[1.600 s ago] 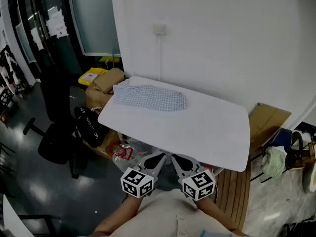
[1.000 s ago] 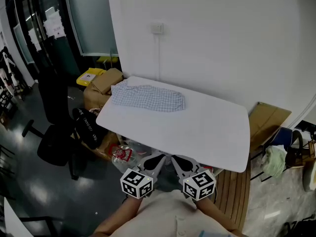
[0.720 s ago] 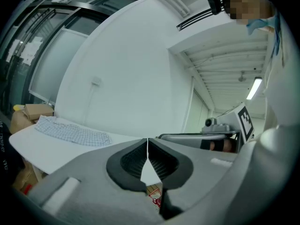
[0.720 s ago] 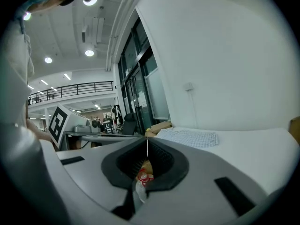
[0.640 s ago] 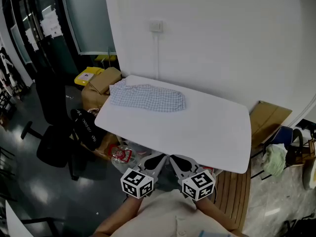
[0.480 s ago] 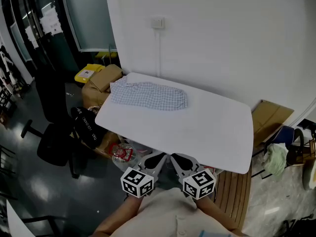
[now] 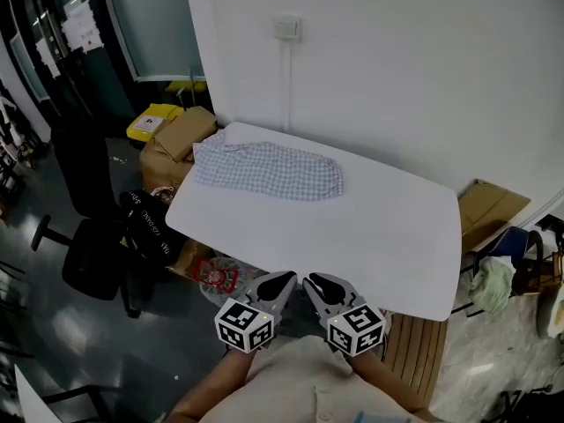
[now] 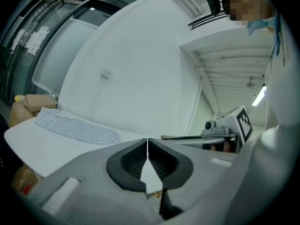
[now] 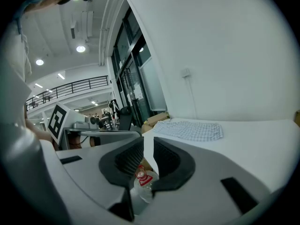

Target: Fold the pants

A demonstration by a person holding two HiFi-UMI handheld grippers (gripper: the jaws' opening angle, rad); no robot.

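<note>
Table (image 7: 370, 236) and its rumpled, checked pants (image 7: 269, 170) have drawn nearer; left fingers (image 8: 126, 165) clenched, right fingers (image 9: 124, 163) just parting, empty.

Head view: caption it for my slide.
Checked pants lie at the white table's far left; left gripper shut, right gripper's empty jaws just opening.

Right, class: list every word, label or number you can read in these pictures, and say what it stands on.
No text here can be read for certain.
White lettering on the black bag: too small to read.
Paper sheets at the far left: blurred.
Label on the yellow box: too small to read.
</note>
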